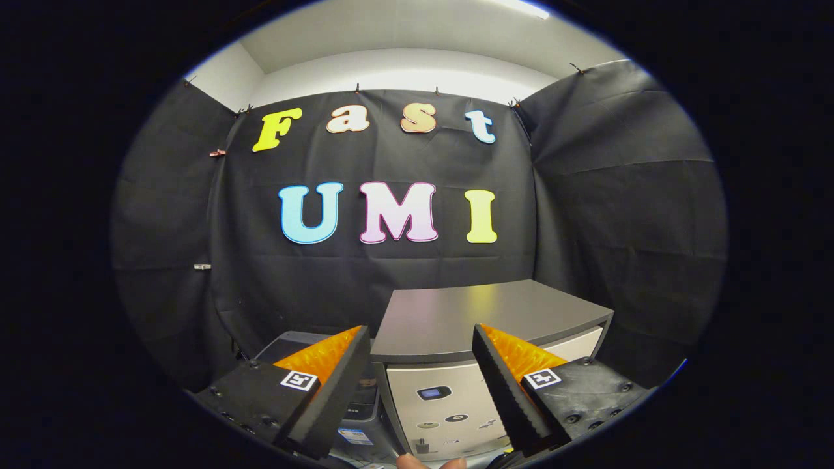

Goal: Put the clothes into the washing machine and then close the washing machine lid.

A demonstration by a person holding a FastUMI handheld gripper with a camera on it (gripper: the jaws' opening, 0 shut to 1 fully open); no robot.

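Just ahead of the open, empty claw (421,332) stands a pale washer (449,397), grey lid (482,316) shut flat; black cloth wall (625,215) close behind and beside it.

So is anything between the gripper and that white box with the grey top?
Nothing visible does. The gripper has its fingers open, holding nothing, and the white box with the flat grey top stands just beyond them.

Bright ceiling strip light (521,8) overhead, soft glare on the grey cabinet top (482,312), sharp focus, heavy fisheye bending toward edges.
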